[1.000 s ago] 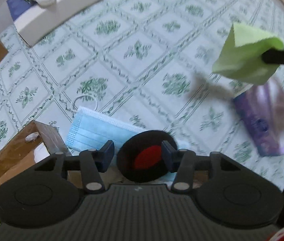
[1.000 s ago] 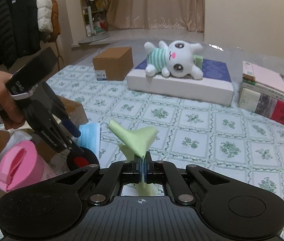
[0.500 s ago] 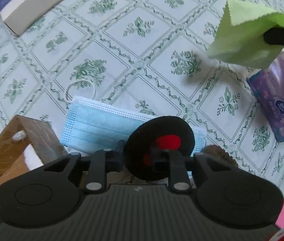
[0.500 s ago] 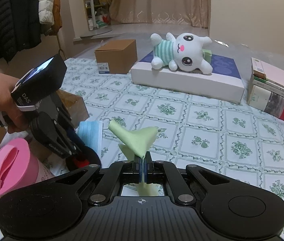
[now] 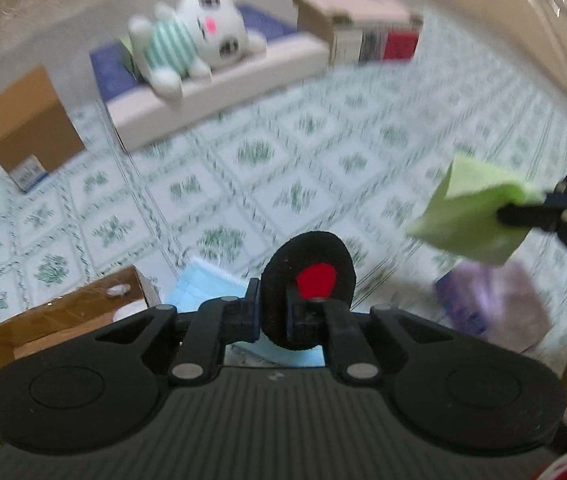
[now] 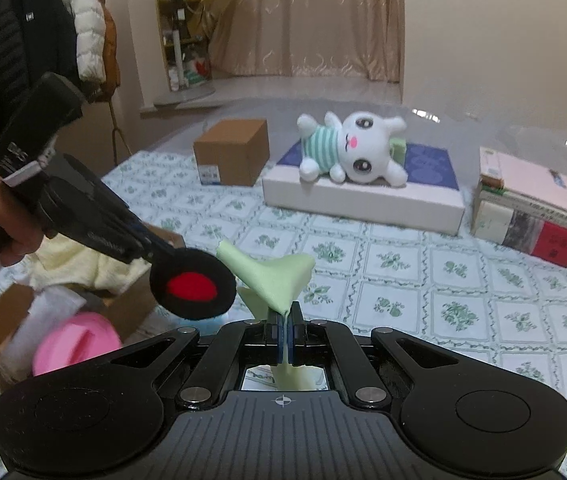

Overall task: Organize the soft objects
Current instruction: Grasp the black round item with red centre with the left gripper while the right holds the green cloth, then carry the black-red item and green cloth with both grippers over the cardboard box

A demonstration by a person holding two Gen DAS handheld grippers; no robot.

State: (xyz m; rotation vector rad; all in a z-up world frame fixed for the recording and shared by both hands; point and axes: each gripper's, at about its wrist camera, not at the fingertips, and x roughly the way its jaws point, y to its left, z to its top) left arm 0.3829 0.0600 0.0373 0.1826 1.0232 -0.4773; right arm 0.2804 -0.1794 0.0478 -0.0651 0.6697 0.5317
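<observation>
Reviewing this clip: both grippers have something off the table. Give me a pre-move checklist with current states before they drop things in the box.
1. Left gripper on the black pad with red centre: ok, jaws closing on it, pad lifted.
2. Right gripper shut on the green cloth: ok.
3. Held items apart: cannot tell, they look close.
4. Open cardboard box has room: cannot tell, towel and pink item inside.
5. Blue face mask collected: not ok, on tablecloth.

Only scraps of lettering here: white letters, possibly "DAS", on the black camera block of the left gripper [image 6: 151, 255], cut off by the angle. The printed label on the brown cardboard box [image 6: 231, 152] and the stacked books' [image 6: 531, 216] spines are too small to read.
</observation>
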